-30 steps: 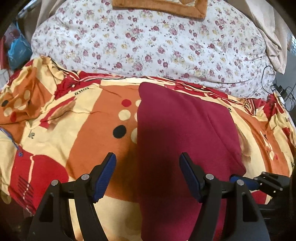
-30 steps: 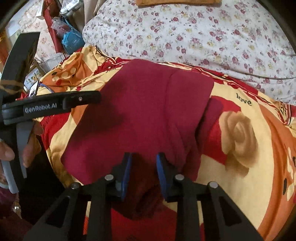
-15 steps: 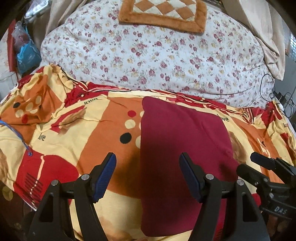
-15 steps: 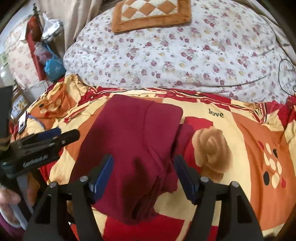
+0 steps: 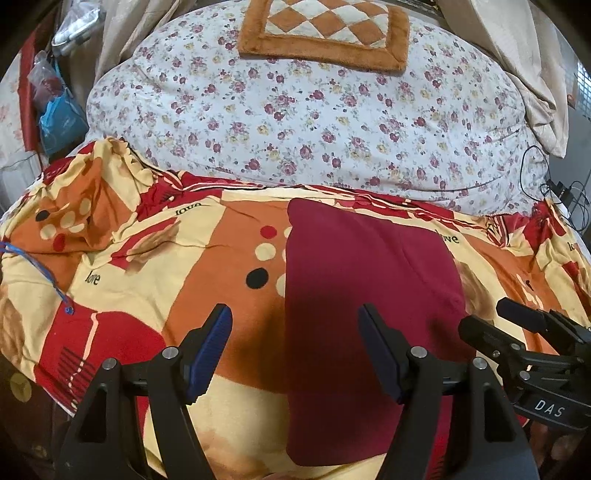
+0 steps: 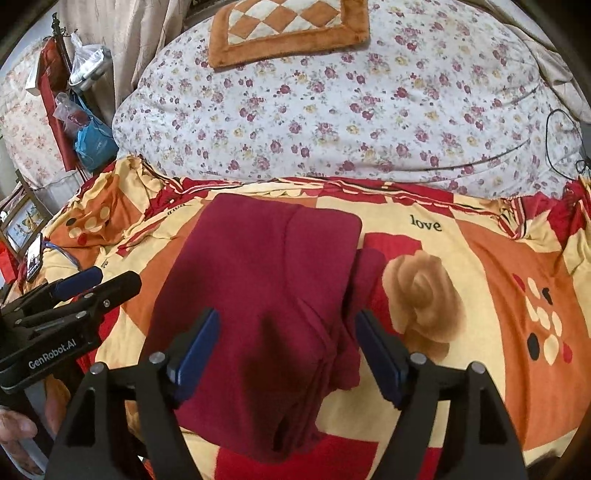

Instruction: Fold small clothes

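Observation:
A dark red garment (image 5: 362,295) lies folded into a long rectangle on the patterned bedspread (image 5: 192,266), with a thicker bunched end at the near edge (image 6: 280,424). My left gripper (image 5: 294,314) hangs open above the garment's left edge, nothing between its blue pads. In the right wrist view it shows at the left (image 6: 114,277), held by a hand (image 6: 18,428). My right gripper (image 6: 288,315) hovers over the garment's near right part. Its jaws are opening, and the cloth lies below them, untouched by the pads. It also shows at the right of the left wrist view (image 5: 485,315).
A floral duvet (image 5: 314,122) is heaped behind the bedspread, with a brown checked cushion (image 5: 325,33) on top. Black cables (image 5: 554,184) hang at the far right. A blue bag (image 6: 92,144) and a phone (image 6: 33,254) sit past the bed's left side.
My right gripper let go of the garment's near fold, its jaws spread wide and it lifted. The left gripper rose a little and stayed open.

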A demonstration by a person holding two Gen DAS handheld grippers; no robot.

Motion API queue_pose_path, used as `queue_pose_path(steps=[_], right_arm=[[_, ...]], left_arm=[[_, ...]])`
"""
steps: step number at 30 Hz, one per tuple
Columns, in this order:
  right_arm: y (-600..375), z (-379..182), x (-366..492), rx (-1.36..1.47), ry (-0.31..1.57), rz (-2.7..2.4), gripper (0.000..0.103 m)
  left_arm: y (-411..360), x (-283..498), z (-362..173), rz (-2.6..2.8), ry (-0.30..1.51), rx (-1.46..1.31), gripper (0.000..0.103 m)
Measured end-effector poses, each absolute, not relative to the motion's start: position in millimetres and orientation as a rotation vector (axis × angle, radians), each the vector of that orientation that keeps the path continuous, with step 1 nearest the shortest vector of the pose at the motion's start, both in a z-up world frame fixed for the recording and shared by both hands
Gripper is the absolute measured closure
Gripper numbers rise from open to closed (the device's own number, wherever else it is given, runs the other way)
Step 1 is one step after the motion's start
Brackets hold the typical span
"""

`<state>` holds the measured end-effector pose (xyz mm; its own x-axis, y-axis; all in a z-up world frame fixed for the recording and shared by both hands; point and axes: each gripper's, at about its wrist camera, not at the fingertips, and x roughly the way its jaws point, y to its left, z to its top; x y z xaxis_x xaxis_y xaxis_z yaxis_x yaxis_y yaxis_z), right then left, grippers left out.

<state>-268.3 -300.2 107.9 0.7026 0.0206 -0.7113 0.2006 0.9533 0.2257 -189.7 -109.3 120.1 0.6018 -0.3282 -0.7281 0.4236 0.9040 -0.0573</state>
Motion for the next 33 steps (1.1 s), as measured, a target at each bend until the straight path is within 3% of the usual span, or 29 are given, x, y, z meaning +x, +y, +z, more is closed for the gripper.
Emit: queue_pose_path(steps=[33], right_arm=[[-302, 94, -255, 0.332, 0.836, -0.122, 0.022]], left_arm=[[-108, -180, 108, -0.432, 0.838, 0.133, 0.042]])
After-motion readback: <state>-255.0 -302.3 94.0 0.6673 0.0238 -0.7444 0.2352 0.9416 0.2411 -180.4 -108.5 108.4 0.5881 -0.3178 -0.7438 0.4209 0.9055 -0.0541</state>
